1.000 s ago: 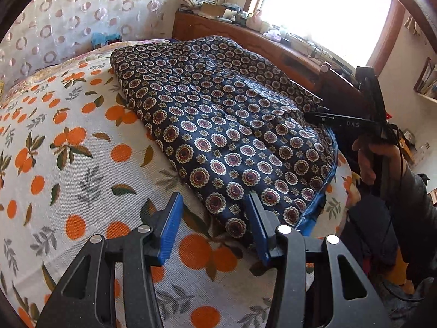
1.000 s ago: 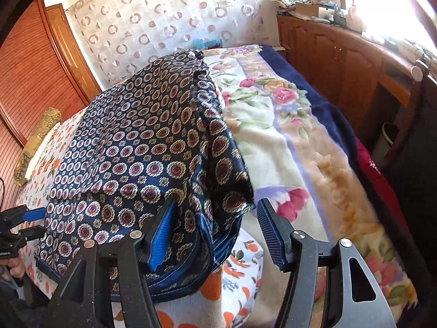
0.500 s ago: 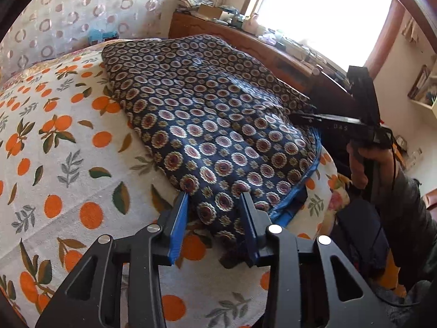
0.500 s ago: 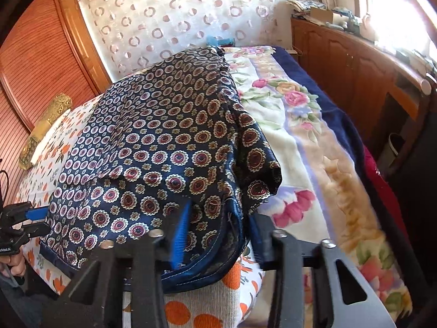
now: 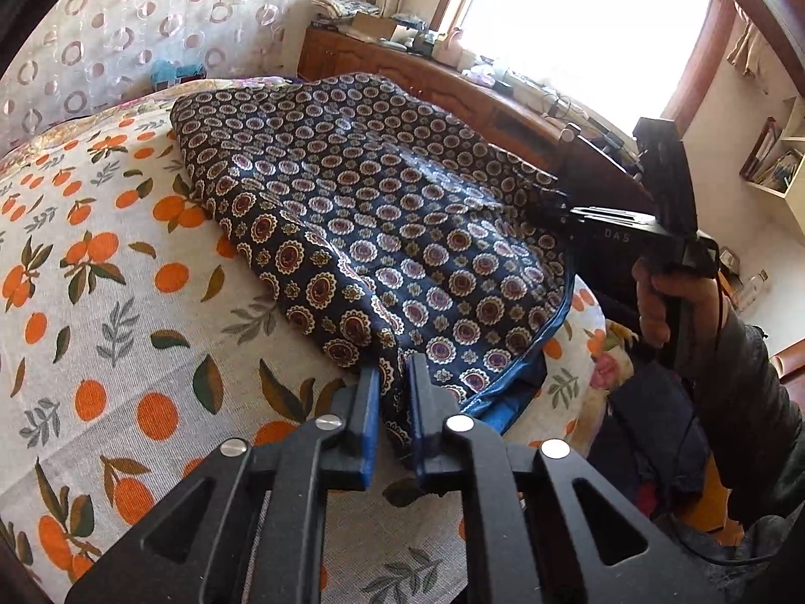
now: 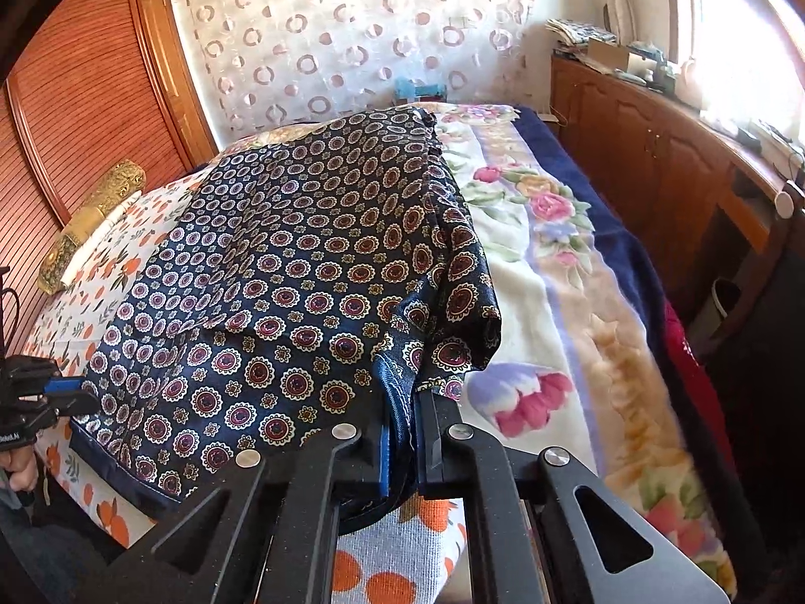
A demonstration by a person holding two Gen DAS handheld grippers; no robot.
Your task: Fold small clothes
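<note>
The dark patterned garment (image 5: 382, 231) is thin cloth with a slight silky sheen, pale highlights lying across its top. The orange-print bedsheet (image 5: 126, 302) under it is matt, coarse-woven cloth. At 3 o'clock in the right wrist view, the floral blanket (image 6: 568, 302) looks thick and fleecy. The cabinet (image 6: 649, 151) at 2 o'clock is polished, glossy wood. The left gripper (image 5: 391, 402) is matt black plastic with shiny metal pins and ribbed blue pads (image 5: 371, 405).
</note>
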